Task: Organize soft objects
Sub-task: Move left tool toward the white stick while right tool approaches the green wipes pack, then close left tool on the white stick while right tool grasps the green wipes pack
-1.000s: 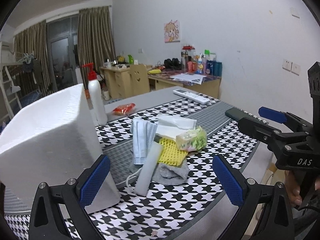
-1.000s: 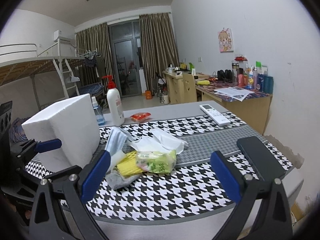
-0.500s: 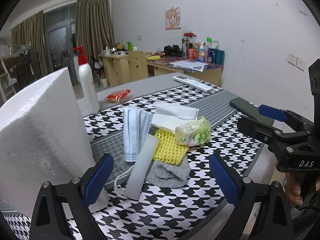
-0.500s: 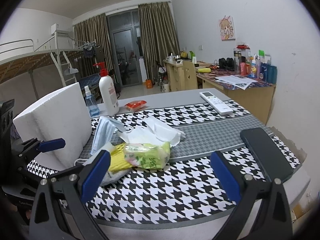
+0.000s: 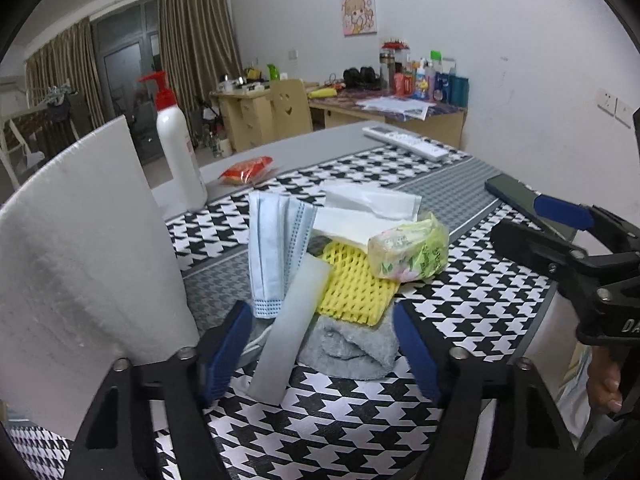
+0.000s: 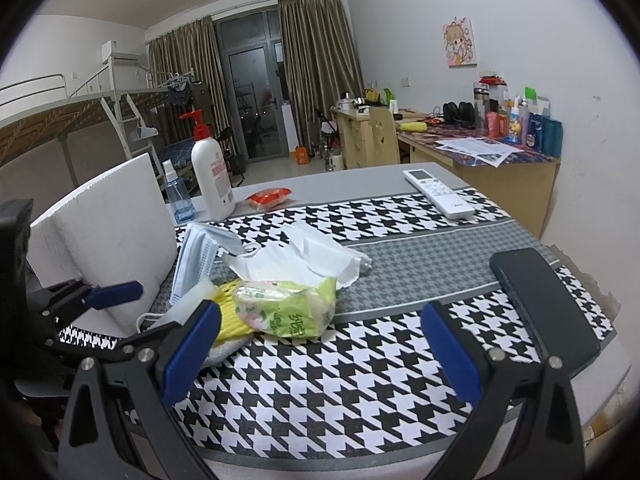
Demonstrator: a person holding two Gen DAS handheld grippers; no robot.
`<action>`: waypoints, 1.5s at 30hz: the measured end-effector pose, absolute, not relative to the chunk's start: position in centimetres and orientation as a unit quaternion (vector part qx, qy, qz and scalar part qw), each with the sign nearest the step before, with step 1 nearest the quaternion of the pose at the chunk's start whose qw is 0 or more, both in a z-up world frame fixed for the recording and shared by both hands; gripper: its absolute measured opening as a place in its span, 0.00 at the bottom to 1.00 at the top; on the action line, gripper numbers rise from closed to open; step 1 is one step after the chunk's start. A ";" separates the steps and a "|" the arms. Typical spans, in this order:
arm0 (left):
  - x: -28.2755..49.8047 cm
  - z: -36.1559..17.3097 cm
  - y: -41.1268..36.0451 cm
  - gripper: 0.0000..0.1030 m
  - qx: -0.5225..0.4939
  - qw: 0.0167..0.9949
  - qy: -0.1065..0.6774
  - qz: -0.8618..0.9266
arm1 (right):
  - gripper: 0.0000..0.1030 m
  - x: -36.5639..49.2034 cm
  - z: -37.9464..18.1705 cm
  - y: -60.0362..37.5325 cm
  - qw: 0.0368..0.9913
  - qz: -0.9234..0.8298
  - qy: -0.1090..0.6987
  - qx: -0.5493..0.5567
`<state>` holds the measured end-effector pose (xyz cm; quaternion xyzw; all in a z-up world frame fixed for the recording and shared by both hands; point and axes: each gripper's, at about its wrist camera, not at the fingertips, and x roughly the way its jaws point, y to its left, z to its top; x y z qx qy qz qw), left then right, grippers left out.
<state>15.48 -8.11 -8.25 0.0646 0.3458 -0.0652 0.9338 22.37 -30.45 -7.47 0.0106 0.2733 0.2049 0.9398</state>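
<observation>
Now the left gripper, jaws narrowed but empty, has closed in on the foam strip at lower centre, likely about to grasp, while the right gripper waits wide open, empty.

Black left tongs and right tongs, blue pads, silver screws.
</observation>
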 end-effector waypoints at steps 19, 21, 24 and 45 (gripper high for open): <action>16.3 -10.5 -7.3 0.39 0.075 0.918 0.388 -0.012 | 0.98 23.7 -8.4 -29.7 0.932 0.217 0.291 0.004; 16.4 -10.6 -7.3 0.38 0.074 0.917 0.391 -0.012 | 0.98 23.7 -8.3 -29.8 0.932 0.218 0.291 0.003; 16.4 -10.8 -7.3 0.38 0.075 0.916 0.394 -0.013 | 0.98 23.8 -8.3 -29.7 0.932 0.218 0.291 0.003; 16.4 -10.8 -6.2 0.19 0.055 0.916 0.396 -0.024 | 0.98 27.1 -9.6 -27.1 0.907 0.228 0.355 -0.007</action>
